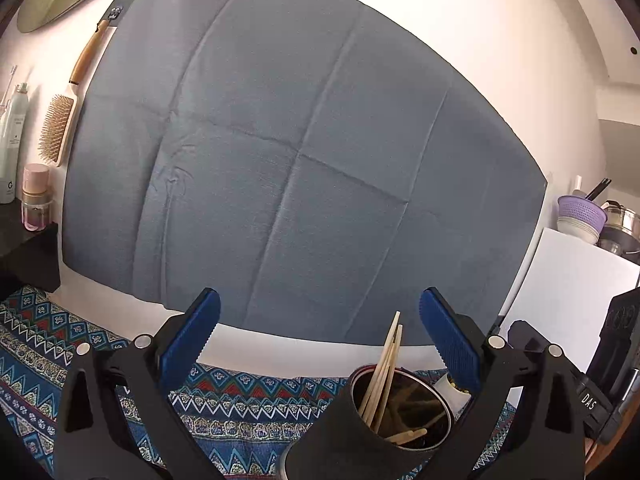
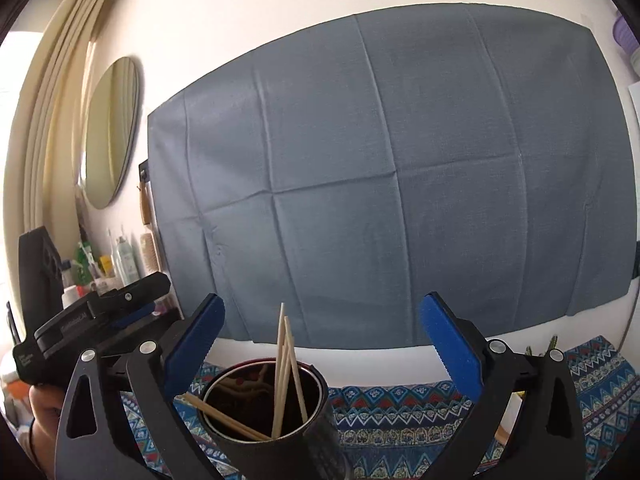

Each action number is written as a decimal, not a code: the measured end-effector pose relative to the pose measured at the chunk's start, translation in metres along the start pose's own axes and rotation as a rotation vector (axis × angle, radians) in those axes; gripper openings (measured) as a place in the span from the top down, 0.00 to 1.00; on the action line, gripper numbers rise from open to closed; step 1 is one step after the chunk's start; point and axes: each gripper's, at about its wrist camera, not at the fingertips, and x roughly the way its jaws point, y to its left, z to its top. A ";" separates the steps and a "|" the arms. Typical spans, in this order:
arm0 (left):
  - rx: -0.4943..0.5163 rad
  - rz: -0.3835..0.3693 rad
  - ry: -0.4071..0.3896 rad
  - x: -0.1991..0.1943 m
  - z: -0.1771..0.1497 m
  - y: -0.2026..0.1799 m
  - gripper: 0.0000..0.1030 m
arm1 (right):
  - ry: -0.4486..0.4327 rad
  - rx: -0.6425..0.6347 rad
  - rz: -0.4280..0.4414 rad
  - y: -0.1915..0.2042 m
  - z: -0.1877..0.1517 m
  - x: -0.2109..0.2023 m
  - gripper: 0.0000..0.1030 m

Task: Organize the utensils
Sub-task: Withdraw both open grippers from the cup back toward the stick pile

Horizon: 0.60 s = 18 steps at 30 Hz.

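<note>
A: Left tongs point(image 1: 318, 334)?
B: Spread wide, nothing between the ribbed blue pads point(image 1: 192, 344). Black plastic arms, silver rivets.

A: Right tongs point(image 2: 322, 340)?
B: Likewise wide apart, gripping nothing. Same ridged blue pads point(image 2: 452, 348) on black arms.

A: Location of the utensils?
B: Thin pale wooden chopsticks point(image 2: 285, 376), standing and leaning inside a dark cylindrical metal cup with a shiny rim point(image 2: 260, 412). Below and between the right tongs, toward the left pad, untouched. Seen from the left tongs, same cup point(image 1: 400, 412) low, just inside the right pad, sticks point(image 1: 386, 368) poking above the rim.

A: Under the cup?
B: Desk covered in a blue woven cloth with red and white zigzag bands point(image 1: 248, 408).

A: Ahead of the tongs?
B: Flat grey fabric sheet with square fold creases point(image 1: 304, 160), pinned to a white wall.

A: Off to the left of the left tongs?
B: Wooden paddle hairbrush with pale bristles point(image 1: 60, 120), hung beside the sheet; a small pink-capped bottle point(image 1: 36, 196) lower down.

A: And left of the right tongs?
B: Round mirror point(image 2: 112, 132), cream curtain folds point(image 2: 56, 120), and the other black device held in a hand point(image 2: 44, 412).
</note>
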 end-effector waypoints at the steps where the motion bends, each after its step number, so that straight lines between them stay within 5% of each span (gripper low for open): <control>1: -0.003 0.005 0.005 -0.005 0.000 -0.001 0.06 | 0.002 -0.008 -0.001 0.004 0.000 -0.005 0.08; 9: -0.027 0.028 0.010 -0.051 -0.004 -0.006 0.06 | 0.051 -0.066 -0.005 0.031 -0.010 -0.043 0.08; 18: 0.082 -0.003 0.117 -0.093 -0.032 -0.013 0.06 | 0.131 -0.129 -0.028 0.049 -0.042 -0.082 0.08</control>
